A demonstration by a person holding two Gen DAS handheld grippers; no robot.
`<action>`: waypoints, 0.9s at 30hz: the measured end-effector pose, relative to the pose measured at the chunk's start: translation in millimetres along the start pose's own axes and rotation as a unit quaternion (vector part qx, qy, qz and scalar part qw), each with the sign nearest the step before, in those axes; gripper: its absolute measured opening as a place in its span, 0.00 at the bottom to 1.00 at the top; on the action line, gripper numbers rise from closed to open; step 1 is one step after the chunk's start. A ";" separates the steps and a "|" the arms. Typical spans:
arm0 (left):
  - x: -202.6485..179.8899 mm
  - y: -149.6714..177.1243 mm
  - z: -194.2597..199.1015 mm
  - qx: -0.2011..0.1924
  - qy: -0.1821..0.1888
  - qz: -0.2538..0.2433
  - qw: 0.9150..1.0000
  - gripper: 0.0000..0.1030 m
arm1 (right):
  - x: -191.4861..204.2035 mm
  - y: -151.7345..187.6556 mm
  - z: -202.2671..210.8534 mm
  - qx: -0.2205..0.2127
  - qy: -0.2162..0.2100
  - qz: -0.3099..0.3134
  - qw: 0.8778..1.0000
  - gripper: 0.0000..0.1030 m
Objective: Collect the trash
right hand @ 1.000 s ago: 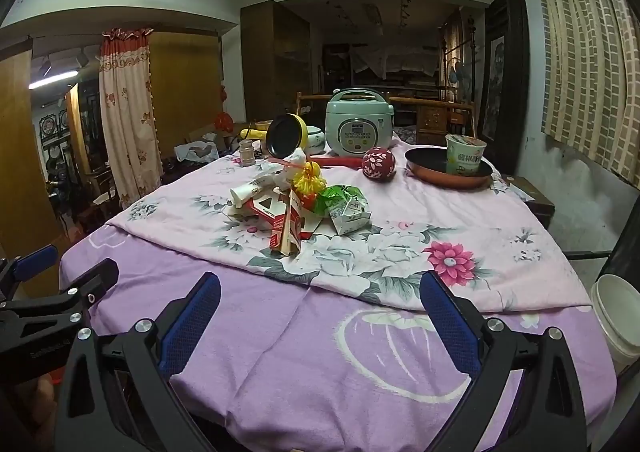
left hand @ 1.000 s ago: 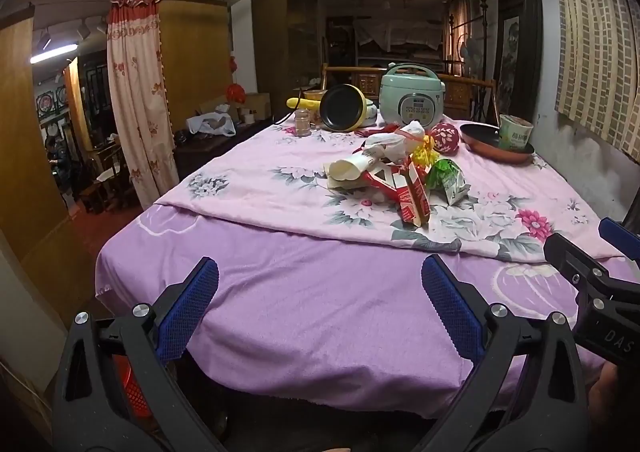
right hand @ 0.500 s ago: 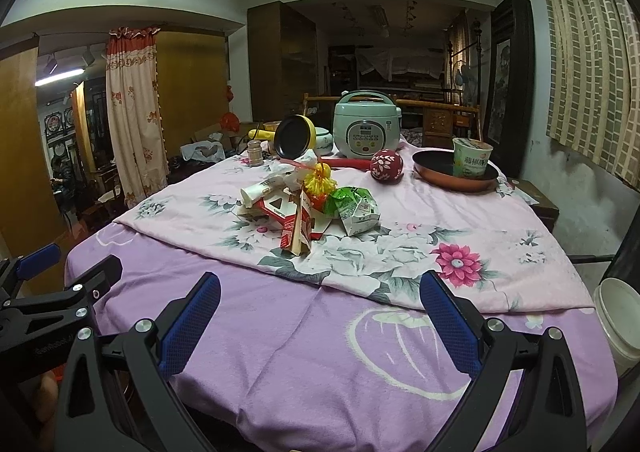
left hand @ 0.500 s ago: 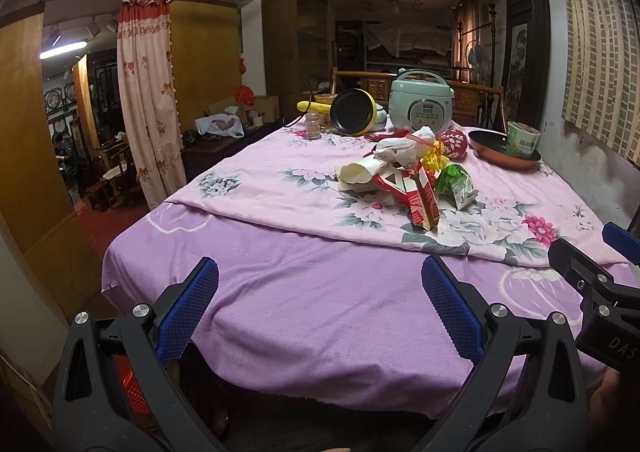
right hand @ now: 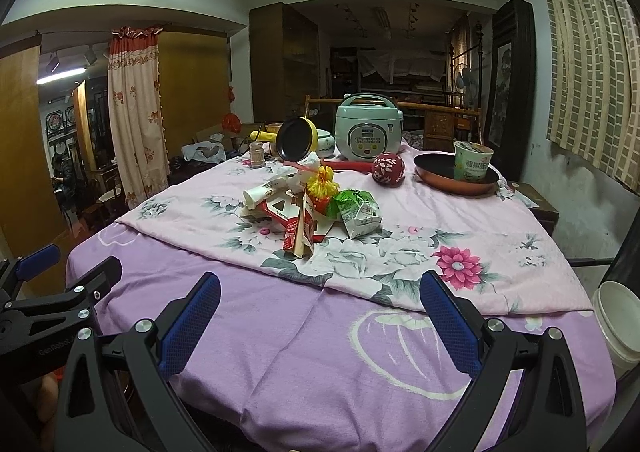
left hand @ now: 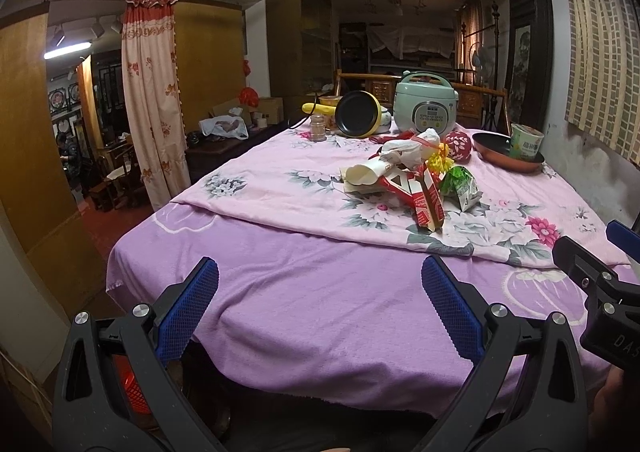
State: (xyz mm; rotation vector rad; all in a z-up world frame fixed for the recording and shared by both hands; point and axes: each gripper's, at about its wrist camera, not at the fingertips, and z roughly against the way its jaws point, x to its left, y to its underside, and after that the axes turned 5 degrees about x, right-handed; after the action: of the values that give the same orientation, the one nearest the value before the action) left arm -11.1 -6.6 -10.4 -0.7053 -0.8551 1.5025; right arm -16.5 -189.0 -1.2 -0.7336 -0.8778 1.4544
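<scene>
A green noodle cup [right hand: 472, 166] is seen standing upright in a copper pan [right hand: 456, 181] at the far right of the counter [right hand: 320, 352]; its contents cannot be made out. A white bucket [right hand: 618, 326] is seen beside the counter's right edge.

The trash pile [right hand: 308, 208] is found in the middle of the counter, on the flowered cloth [right hand: 460, 264], well apart from both grippers. Within it, a paper cup [right hand: 264, 192] is laid on its side, its mouth turned left. A red carton [right hand: 298, 234] is tilted, long axis running toward the near edge. A green carton [right hand: 358, 212] is crumpled just right of it.

The left gripper [left hand: 320, 306] and the right gripper [right hand: 320, 318] are held wide apart at the fingers, with nothing between them, above the near edge.
</scene>
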 end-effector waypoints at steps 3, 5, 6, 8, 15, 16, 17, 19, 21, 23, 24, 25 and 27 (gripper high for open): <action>0.3 -0.1 -0.1 0.000 0.001 0.000 1.000 0.95 | 0.4 0.1 0.0 0.000 0.000 0.000 1.000 0.95; 0.6 0.1 0.3 -0.002 -0.002 -0.001 1.000 0.95 | 0.4 -0.1 0.3 0.000 0.000 0.000 1.000 0.95; 0.9 0.3 1.3 -0.003 -0.004 -0.002 1.000 0.95 | 0.5 -0.1 0.2 0.000 0.001 0.000 1.000 0.95; 1.8 0.2 2.4 -0.004 -0.005 -0.003 1.000 0.95 | 0.0 -0.5 0.6 0.001 -0.001 -0.001 1.000 0.95; 0.7 -0.4 3.0 -0.004 -0.005 -0.004 1.000 0.95 | 0.8 -1.7 1.4 0.002 -0.002 -0.001 1.000 0.95; 0.3 -0.3 2.9 -0.004 -0.005 -0.004 1.000 0.95 | 1.4 -1.8 1.6 0.002 -0.002 0.000 1.000 0.95; 1.1 -0.4 3.0 -0.003 -0.005 -0.003 1.000 0.95 | 0.8 -2.0 1.9 0.002 -0.002 -0.001 1.000 0.95; 0.4 -0.7 3.7 -0.002 -0.005 -0.003 1.000 0.95 | 1.2 -2.0 2.4 0.001 -0.002 -0.001 1.000 0.95; 0.0 -0.8 3.6 -0.003 -0.005 -0.003 1.000 0.95 | 0.6 -2.0 2.0 0.001 -0.002 -0.002 1.000 0.95; 0.0 -0.9 3.7 -0.003 -0.005 -0.004 1.000 0.95 | 0.6 -2.3 2.0 0.001 -0.002 -0.001 1.000 0.95; 0.3 -1.0 4.0 -0.004 -0.006 -0.004 1.000 0.95 | 0.5 -2.3 2.0 0.002 -0.002 -0.002 1.000 0.95; 0.1 -0.9 3.6 -0.003 -0.005 -0.004 1.000 0.95 | 1.1 -2.3 2.4 0.002 -0.003 -0.002 1.000 0.95; -0.6 -0.7 4.5 -0.004 -0.005 -0.006 1.000 0.95 | 0.6 -2.4 2.2 0.001 -0.002 -0.001 1.000 0.95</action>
State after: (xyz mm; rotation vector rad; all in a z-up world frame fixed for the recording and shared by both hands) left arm -14.4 -7.7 -7.3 -0.6989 -0.8724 1.4937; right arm -17.1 -188.7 2.0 -0.7280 -0.8796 1.4553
